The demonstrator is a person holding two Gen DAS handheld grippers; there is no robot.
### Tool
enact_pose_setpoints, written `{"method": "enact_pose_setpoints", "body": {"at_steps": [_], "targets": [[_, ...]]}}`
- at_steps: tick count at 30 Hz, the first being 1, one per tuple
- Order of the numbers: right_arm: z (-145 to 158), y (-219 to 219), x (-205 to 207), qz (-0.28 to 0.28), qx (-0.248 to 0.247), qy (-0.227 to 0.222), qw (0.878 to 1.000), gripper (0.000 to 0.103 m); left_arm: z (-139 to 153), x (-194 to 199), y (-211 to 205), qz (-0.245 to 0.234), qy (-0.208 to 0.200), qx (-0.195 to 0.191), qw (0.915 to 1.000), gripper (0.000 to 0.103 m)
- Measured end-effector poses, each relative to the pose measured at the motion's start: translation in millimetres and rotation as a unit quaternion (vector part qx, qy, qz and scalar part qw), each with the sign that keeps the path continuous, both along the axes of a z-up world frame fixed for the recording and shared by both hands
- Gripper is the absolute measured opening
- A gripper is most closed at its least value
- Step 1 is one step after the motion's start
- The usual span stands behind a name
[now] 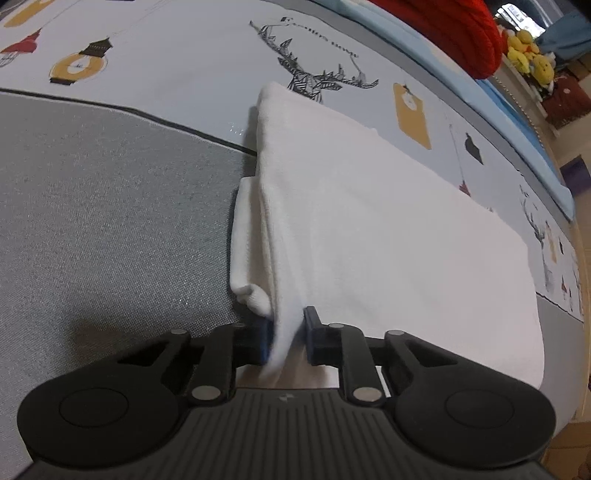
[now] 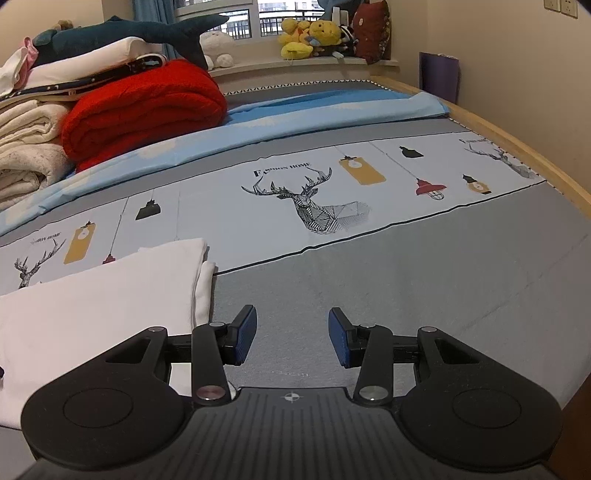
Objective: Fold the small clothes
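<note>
The left gripper (image 1: 290, 338) pinched the white garment's (image 1: 369, 229) near edge, probably to fold it; the right gripper (image 2: 292, 336) waited open over bare bedding (image 2: 406, 280).

A bed (image 2: 461, 295) is covered by a grey sheet banded with deer and lantern prints. A wooden bed frame (image 2: 517, 140) is set against a beige wall (image 2: 498, 55). A window (image 2: 258, 18) is fitted above a sill (image 2: 295, 66) on which plush toys (image 2: 310, 37) are placed. Folded blankets (image 2: 144, 107) are stacked at the left.
</note>
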State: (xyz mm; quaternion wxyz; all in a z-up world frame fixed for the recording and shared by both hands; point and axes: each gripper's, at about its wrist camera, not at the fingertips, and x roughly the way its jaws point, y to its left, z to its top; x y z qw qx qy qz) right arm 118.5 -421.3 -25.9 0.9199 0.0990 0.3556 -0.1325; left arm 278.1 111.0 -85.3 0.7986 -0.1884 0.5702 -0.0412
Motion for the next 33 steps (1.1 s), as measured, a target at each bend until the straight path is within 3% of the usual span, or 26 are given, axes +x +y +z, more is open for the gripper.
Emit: {"method": "enact_pose_setpoints", "body": {"at_steps": [7, 11, 16, 21, 28, 33], "targets": [[1, 21, 11, 0.007, -0.012, -0.001, 1.000, 0.045, 22, -15, 8, -0.008, -0.035, 0.017, 0.9992, 0.016], [0, 34, 19, 0.010, -0.013, 0.001, 1.000, 0.045, 35, -27, 23, 0.006, -0.049, 0.073, 0.9961, 0.015], [-2, 53, 28, 0.028, -0.017, 0.004, 0.999, 0.045, 33, -38, 45, 0.018, -0.032, 0.139, 0.9896, 0.016], [-2, 69, 37, 0.047, -0.024, 0.006, 0.999, 0.045, 33, -47, 60, 0.020, -0.026, 0.154, 0.9875, 0.016], [-2, 75, 44, 0.056, -0.020, 0.008, 0.998, 0.045, 34, -38, 50, 0.025, -0.022, 0.172, 0.9845, 0.016], [0, 73, 40, 0.066, -0.018, 0.001, 0.998, 0.045, 62, -34, 19, 0.014, -0.074, 0.151, 0.9857, 0.015]]}}
